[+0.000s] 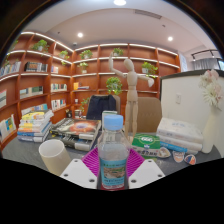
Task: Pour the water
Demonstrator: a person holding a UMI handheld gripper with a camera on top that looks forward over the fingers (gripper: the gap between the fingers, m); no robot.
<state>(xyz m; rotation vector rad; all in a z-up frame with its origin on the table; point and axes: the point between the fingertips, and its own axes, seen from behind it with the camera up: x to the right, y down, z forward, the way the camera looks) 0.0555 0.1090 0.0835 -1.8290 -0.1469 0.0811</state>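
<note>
Right between the jaws point(113, 172) stands a clear water bottle point(113, 152), both pink pads pressed to its sides, clamped. Just left, near the table point(30, 170) edge, sits a white cup point(52, 155); books point(35, 125) crowd behind it.

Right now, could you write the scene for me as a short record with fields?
setting: room with bookshelves along the walls
bottle: clear water bottle, blue cap on, upright between the gripper fingers
gripper state: cannot tell
cup: white cup, beside the bottle, upright
behind bottle: wooden mannequin, stacked books
pouring: not yet started
</note>
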